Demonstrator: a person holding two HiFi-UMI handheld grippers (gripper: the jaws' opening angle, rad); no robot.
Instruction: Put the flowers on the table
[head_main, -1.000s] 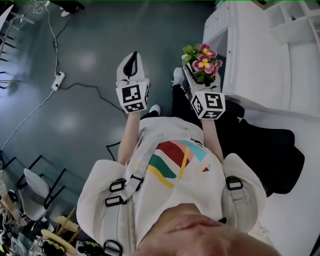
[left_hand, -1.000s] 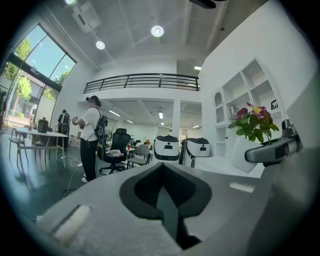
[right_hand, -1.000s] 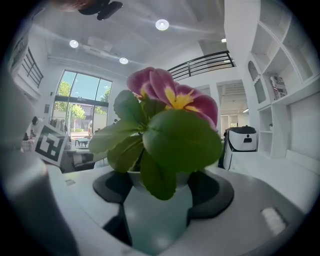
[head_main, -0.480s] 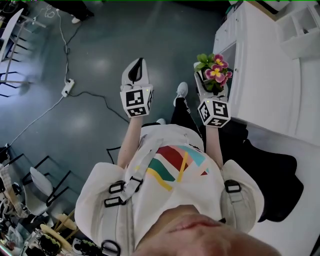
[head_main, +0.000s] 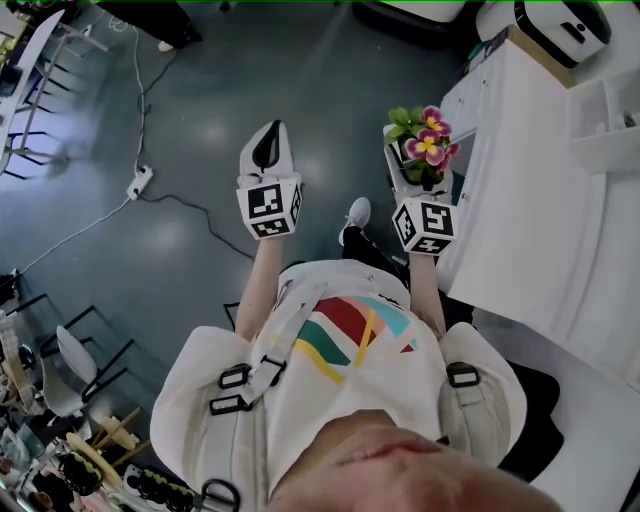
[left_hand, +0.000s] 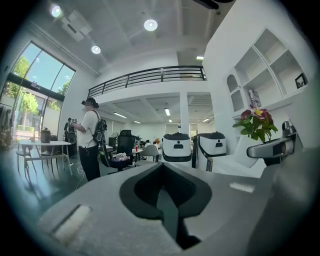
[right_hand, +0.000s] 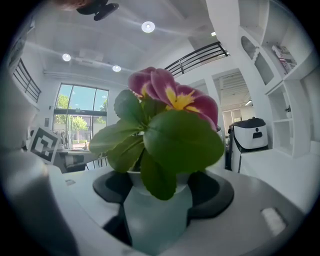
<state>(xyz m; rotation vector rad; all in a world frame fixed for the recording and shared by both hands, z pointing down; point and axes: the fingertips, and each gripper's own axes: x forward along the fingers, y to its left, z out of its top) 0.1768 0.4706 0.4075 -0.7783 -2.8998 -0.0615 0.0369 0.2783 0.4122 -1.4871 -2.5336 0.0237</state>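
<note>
A small pot of pink and yellow flowers (head_main: 423, 145) with green leaves sits between the jaws of my right gripper (head_main: 410, 165), which is shut on the pale pot (right_hand: 157, 210). The blooms (right_hand: 172, 95) fill the right gripper view. The pot hangs in the air beside the white counter (head_main: 530, 200) at the right. My left gripper (head_main: 268, 150) is held level to the left, shut with nothing in it; in the left gripper view its jaws (left_hand: 167, 200) meet and the flowers (left_hand: 256, 122) show at the right.
White shelving (head_main: 600, 130) stands on the counter. A white machine (head_main: 560, 25) sits beyond the counter's far end. A cable and power strip (head_main: 140, 182) lie on the dark floor at left. Chairs (head_main: 70, 370) and clutter stand at lower left. Another person (left_hand: 90, 137) stands far off.
I have turned and stepped along the counter; both grippers rose slightly in view, the right one still carrying the flower pot. The white machine has come into view at the top right.
</note>
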